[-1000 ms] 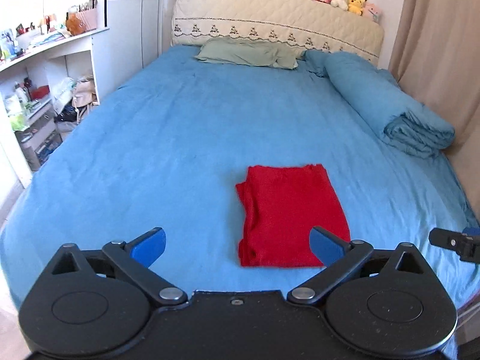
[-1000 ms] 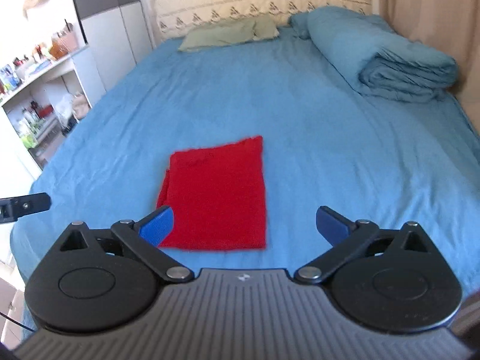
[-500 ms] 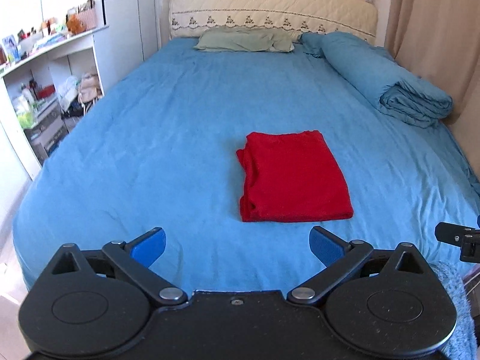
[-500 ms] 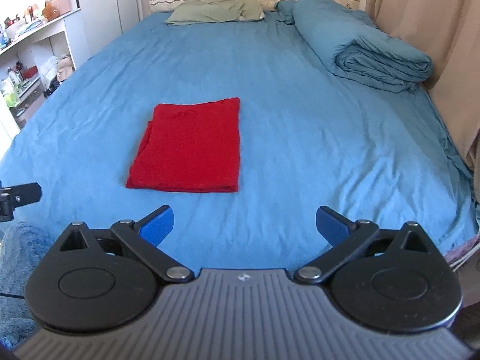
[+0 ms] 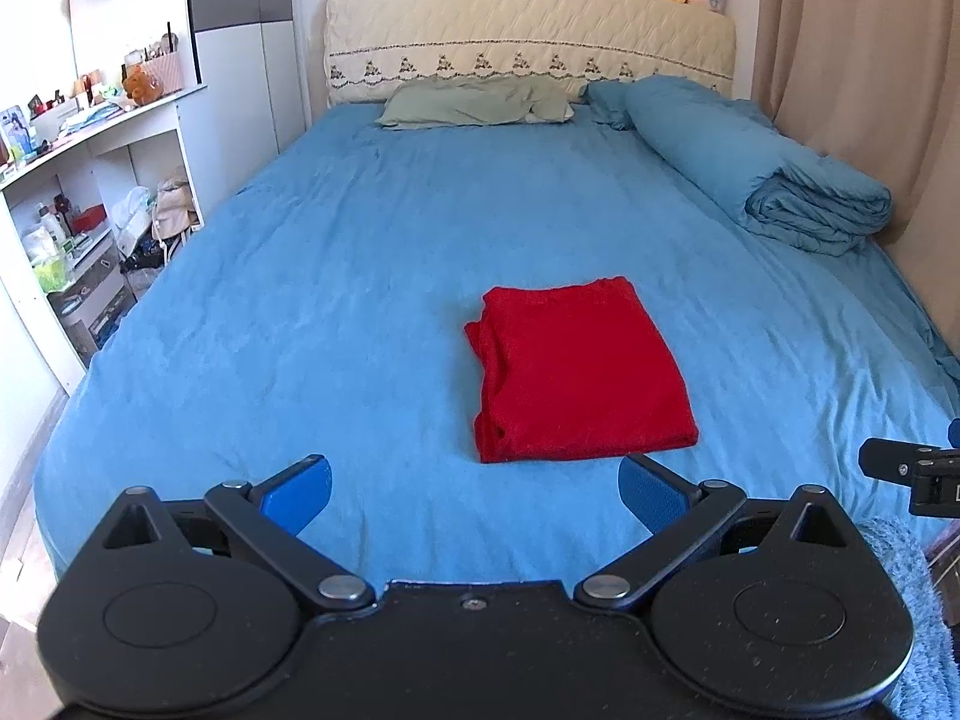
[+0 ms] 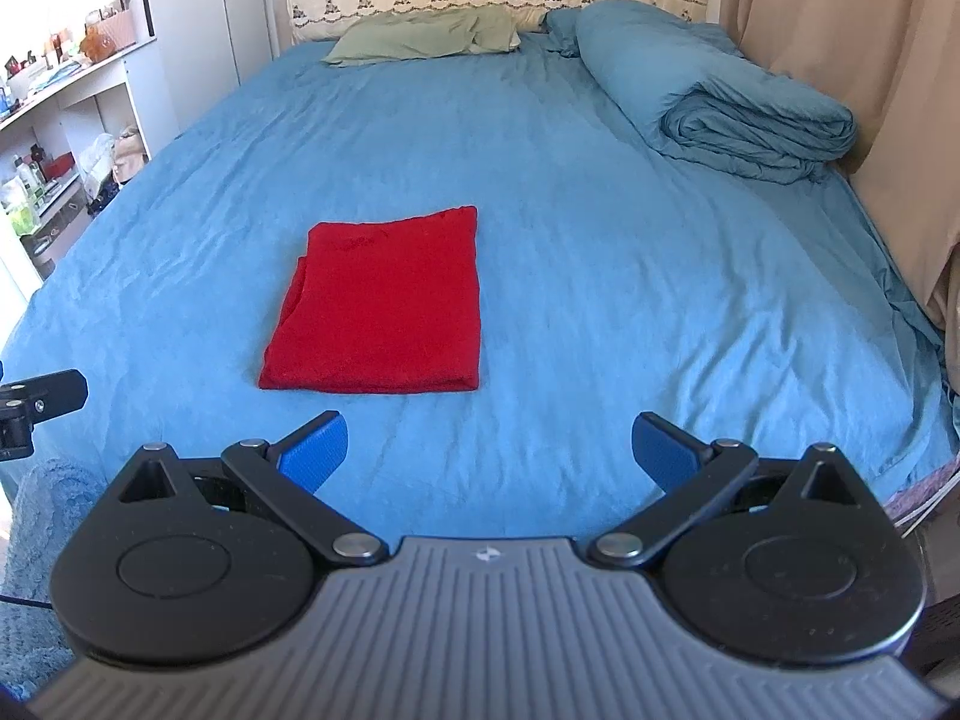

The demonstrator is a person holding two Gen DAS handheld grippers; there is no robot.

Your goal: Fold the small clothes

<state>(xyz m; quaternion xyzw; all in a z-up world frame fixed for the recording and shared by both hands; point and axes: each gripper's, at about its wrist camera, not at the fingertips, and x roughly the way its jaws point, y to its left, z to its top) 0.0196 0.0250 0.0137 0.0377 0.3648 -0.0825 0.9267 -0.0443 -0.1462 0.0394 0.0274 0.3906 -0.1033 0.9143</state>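
Observation:
A red garment (image 5: 576, 372) lies folded into a flat rectangle on the blue bed sheet (image 5: 336, 312), with its layered edges at the left side. It also shows in the right wrist view (image 6: 384, 306). My left gripper (image 5: 474, 489) is open and empty, held back from the garment near the foot of the bed. My right gripper (image 6: 489, 450) is open and empty, also back from the garment, which lies ahead and to its left.
A rolled blue duvet (image 5: 756, 162) lies along the right side of the bed by a beige curtain (image 5: 864, 60). A green pillow (image 5: 474, 105) rests at the headboard. White shelves (image 5: 90, 192) with clutter stand at the left. A blue fuzzy cloth (image 6: 42, 540) hangs below the grippers.
Both grippers have pulled back away from the folded red garment and lifted slightly, staying open. The garment has not moved.

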